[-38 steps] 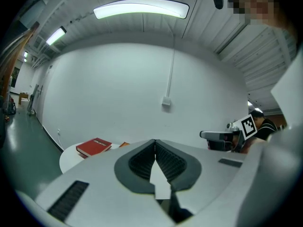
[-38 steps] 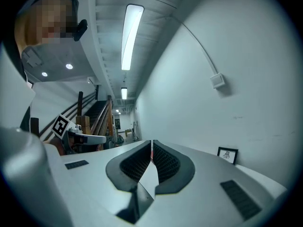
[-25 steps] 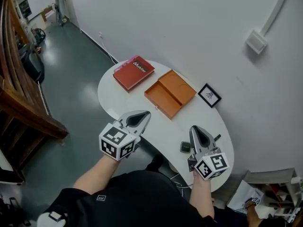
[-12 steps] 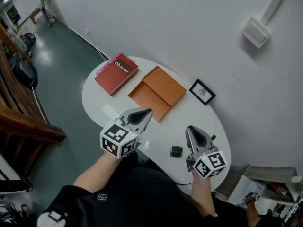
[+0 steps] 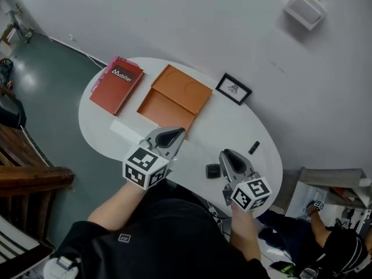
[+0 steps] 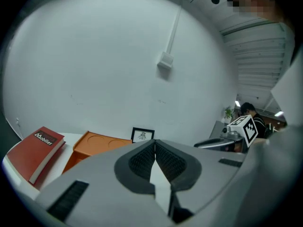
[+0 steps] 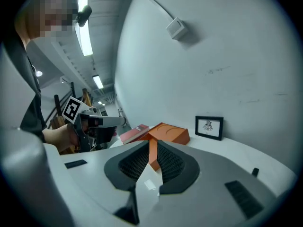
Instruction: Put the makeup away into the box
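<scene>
Lying just beside right claw point(image 5: 224, 154): black compact point(image 5: 213, 171); box point(image 5: 174, 97) beyond.

One each: box point(image 5: 174, 97), book point(image 5: 117, 84), frame point(image 5: 233, 89), compact point(image 5: 213, 171)

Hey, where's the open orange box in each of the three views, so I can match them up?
Head view: the open orange box sits upper centre.
Left gripper view: the box is lower left.
Right gripper view: the box is centre, slightly low.
Shared landmark: the small black-framed picture, to its right in all three.
</scene>
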